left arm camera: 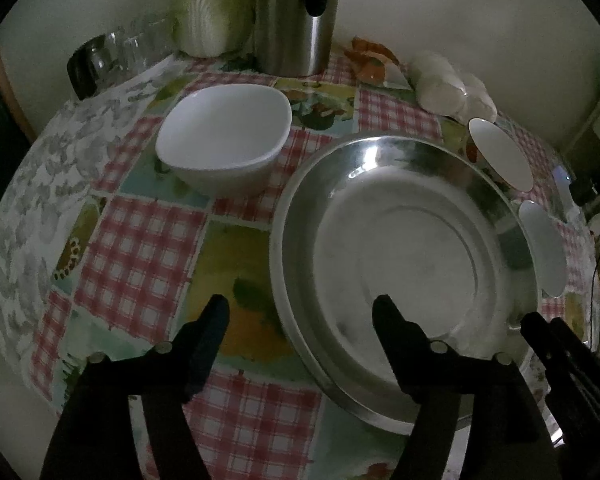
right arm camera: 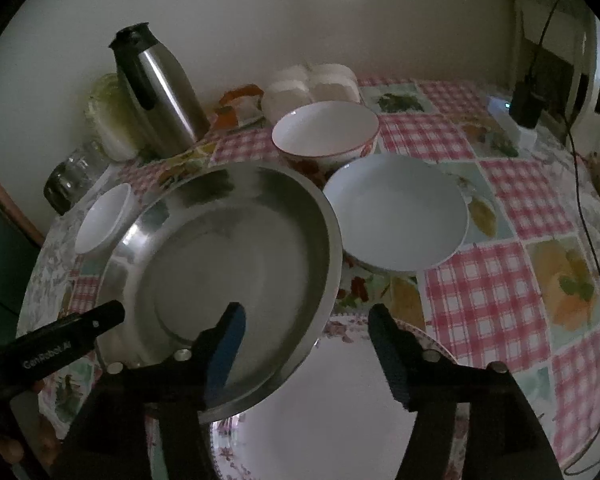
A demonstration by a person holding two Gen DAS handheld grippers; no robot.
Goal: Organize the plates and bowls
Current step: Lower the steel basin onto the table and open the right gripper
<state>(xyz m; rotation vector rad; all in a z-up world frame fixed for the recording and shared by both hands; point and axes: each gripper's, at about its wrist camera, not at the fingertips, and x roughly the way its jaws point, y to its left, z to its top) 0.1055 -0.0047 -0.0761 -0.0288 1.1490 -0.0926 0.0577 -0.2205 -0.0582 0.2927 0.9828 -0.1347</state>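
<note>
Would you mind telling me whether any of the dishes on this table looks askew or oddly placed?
Yes: the steel basin sits with its near edge overlapping the floral plate, so it probably rests unevenly rather than flat on the tablecloth. Nothing looks spilled or broken.

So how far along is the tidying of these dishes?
Early on, it seems. The big steel basin rests partly on the floral-rimmed plate, so stacking has begun. Both the left claw and the right claw are open, straddling its rim and gripping nothing. The squarish white bowl, shallow white dish and red-rimmed bowl still sit apart.
</note>
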